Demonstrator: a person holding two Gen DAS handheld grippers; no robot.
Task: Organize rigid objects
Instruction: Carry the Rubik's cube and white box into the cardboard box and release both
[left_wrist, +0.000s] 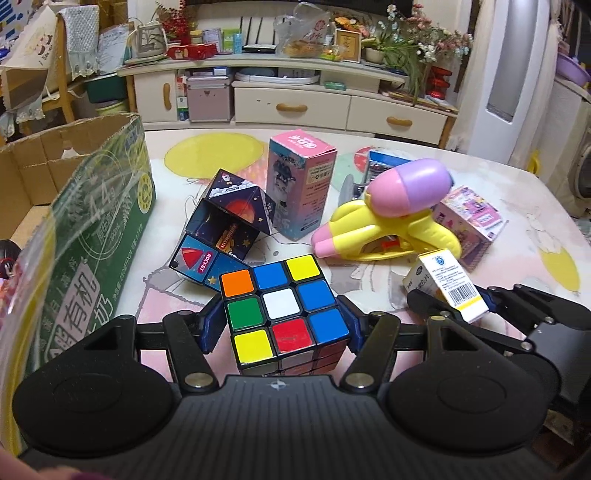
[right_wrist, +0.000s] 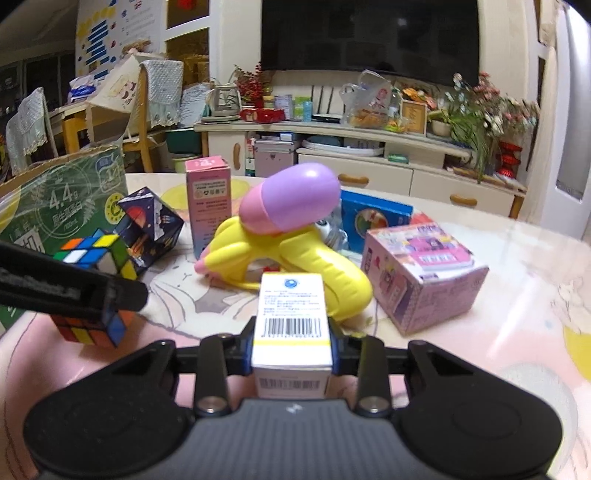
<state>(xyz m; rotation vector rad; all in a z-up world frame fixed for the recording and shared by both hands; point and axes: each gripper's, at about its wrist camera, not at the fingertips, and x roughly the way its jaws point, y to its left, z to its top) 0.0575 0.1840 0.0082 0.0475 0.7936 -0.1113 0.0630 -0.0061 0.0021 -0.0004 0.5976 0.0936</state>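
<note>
Left claw (left_wrist: 282, 325): clamped across the puzzle cube (left_wrist: 282, 314), pads on opposite flat faces, cube lifted clear of the worktop (left_wrist: 517, 221).
Right claw (right_wrist: 291, 341): closed tight on a small white carton (right_wrist: 291, 314), barcode up.
Cardboard box (left_wrist: 74, 206): open-topped, close left; likely the bin.
Water pistol (left_wrist: 388, 214): glossy rounded plastic, awkward to pinch.

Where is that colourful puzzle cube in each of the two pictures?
Left wrist view: the multicoloured plastic puzzle cube sits bottom centre, clamped between the left tongs.
Right wrist view: it is at the left edge, partly behind a black finger.
Shared landmark: the yellow toy water gun.
</note>
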